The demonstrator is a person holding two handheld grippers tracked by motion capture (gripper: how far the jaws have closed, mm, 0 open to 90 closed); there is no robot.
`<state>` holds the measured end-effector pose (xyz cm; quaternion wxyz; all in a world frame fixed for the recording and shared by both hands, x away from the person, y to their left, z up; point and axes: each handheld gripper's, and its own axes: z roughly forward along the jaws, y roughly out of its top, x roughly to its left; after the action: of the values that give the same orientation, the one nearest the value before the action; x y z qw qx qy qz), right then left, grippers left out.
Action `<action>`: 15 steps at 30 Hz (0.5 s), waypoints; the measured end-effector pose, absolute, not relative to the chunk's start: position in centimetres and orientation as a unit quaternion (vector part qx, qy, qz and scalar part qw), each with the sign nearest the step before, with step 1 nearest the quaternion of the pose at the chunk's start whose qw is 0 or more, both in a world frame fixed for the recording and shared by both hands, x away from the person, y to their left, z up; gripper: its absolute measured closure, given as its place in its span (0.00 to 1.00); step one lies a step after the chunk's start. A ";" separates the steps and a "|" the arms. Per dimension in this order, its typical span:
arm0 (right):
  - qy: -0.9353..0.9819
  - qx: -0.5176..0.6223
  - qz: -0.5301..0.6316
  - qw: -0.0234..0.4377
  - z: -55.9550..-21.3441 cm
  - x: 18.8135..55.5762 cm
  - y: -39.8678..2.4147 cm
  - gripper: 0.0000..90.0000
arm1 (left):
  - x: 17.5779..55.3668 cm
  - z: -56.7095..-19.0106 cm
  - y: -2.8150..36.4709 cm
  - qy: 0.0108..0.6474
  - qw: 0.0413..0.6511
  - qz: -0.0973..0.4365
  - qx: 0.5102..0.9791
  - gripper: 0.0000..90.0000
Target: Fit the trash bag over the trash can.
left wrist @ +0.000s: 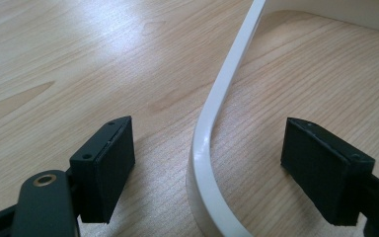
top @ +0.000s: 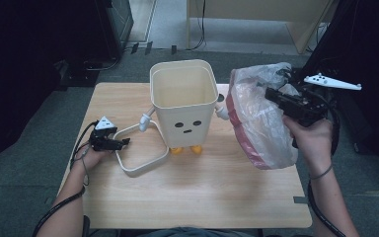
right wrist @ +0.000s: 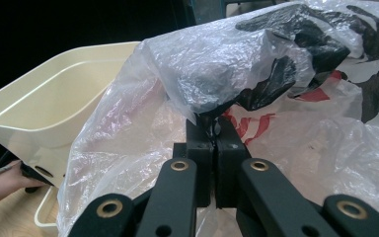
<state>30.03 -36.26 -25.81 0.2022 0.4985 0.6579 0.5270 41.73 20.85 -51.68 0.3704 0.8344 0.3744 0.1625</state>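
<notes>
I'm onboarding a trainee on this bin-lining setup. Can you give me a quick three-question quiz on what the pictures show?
1. True or false: the right tool is shut on the plastic bag.
2. What lies between the open jaws of the left tool?
A. the bag
B. the white frame
C. nothing
3. Fill in: the cream bin stands upright on the wooden ____.

Key:
1. True; the jaws pinch a fold of the bag, held up right of the bin.
2. B; the frame lies flat on the wood, not yet gripped.
3. table.
</notes>
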 end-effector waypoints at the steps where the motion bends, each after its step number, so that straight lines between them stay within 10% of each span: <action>1: 0.658 0.498 0.527 0.203 -25.6 30.0 -36.2 0.99 | 41.7 -51.7 20.9 0.374 0.370 0.163 0.834 0.23; 15: 0.665 0.474 0.540 0.205 -23.0 30.3 -34.8 0.99 | 41.7 -51.7 20.8 0.375 0.369 0.163 0.835 0.23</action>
<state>30.33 -34.78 -22.99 0.2054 0.4741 0.6647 0.5396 41.71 20.83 -51.66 0.3688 0.8348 0.3748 0.1631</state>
